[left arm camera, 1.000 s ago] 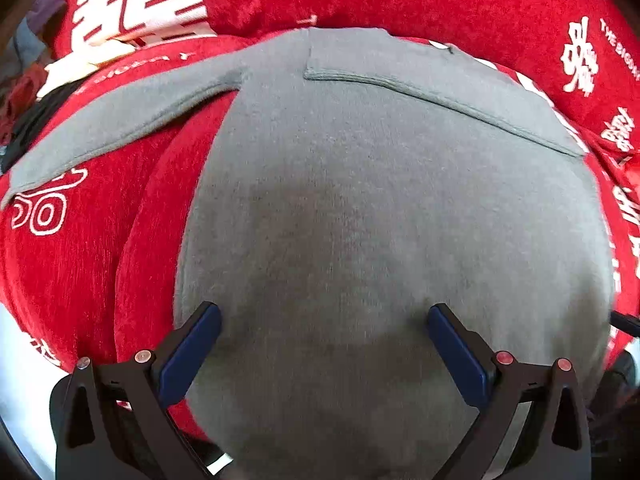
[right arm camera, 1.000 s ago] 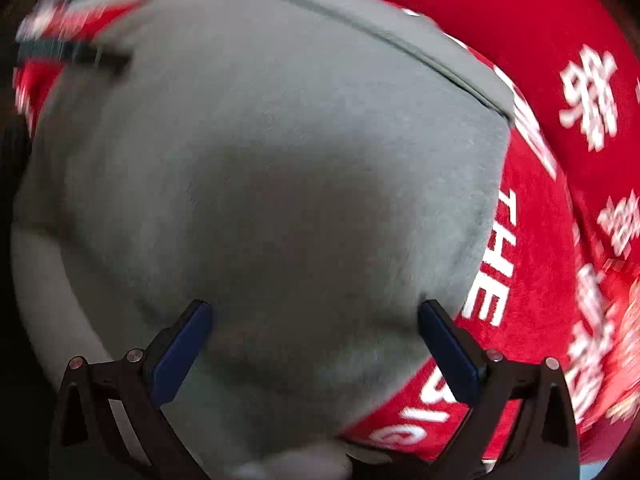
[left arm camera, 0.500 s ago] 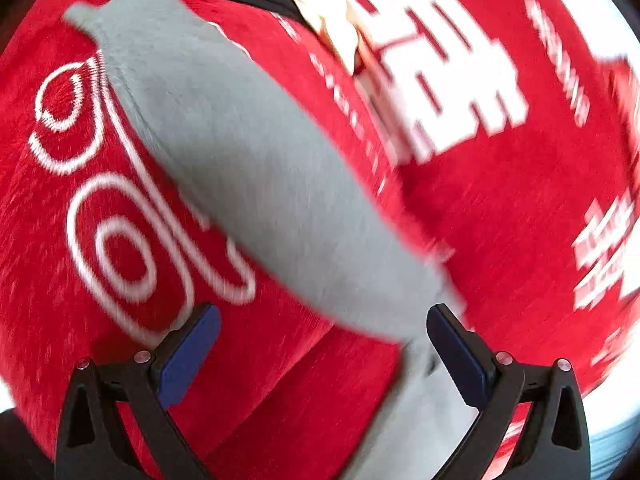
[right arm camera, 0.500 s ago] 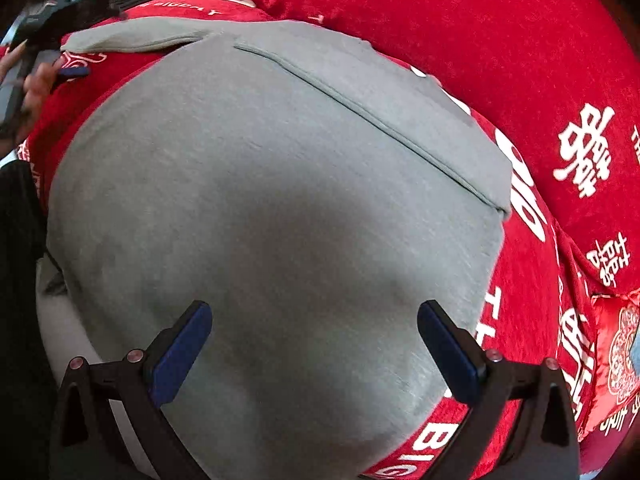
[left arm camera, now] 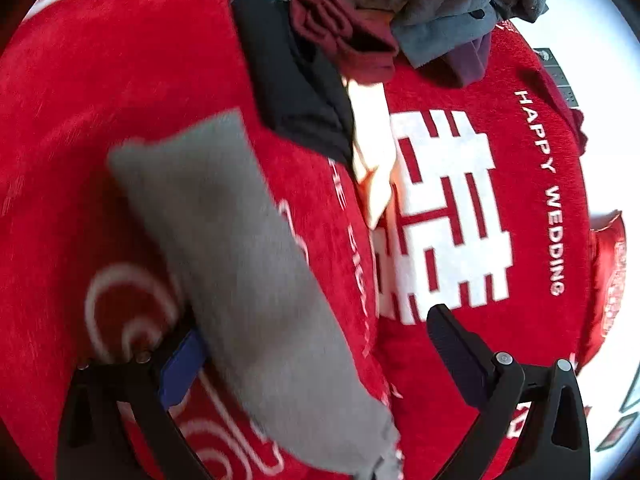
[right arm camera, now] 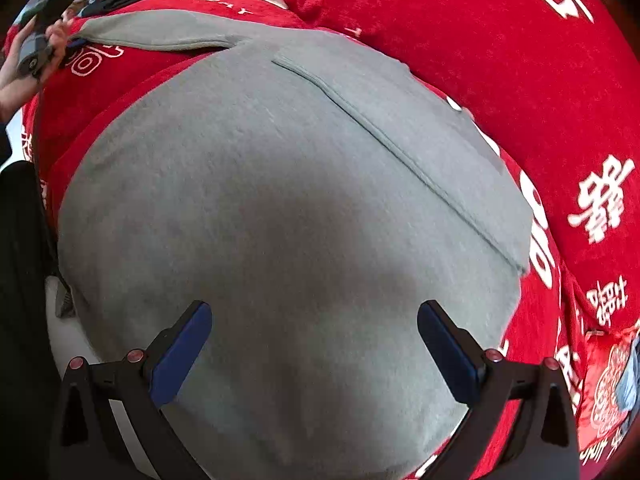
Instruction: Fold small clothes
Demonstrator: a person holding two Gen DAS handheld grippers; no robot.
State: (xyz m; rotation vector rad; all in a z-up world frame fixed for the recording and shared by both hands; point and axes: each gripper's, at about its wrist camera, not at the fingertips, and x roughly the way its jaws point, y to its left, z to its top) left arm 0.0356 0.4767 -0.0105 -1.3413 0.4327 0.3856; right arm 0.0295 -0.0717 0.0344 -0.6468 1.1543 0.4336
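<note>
A grey long-sleeved top [right arm camera: 280, 208] lies flat on a red cover with white lettering [right arm camera: 500, 60]. One sleeve is folded across its upper body, the other sleeve [right arm camera: 160, 34] stretches out to the far left. My right gripper [right arm camera: 314, 344] is open and hovers over the lower body of the top. My left gripper [left arm camera: 316, 344] is open astride the outstretched grey sleeve [left arm camera: 240, 280], close above it. The left gripper and the hand holding it [right arm camera: 36, 52] show at the sleeve's end in the right wrist view.
A heap of other clothes lies beyond the sleeve end: a black piece [left arm camera: 296, 88], a maroon piece [left arm camera: 344, 40], a grey-blue piece [left arm camera: 440, 24] and a cream piece [left arm camera: 372, 160]. A red cushion [right arm camera: 480, 40] rises behind the top.
My left gripper swung left from the top's body and travelled along the outstretched sleeve toward its cuff. My right gripper stayed over the body, drifting slightly.
</note>
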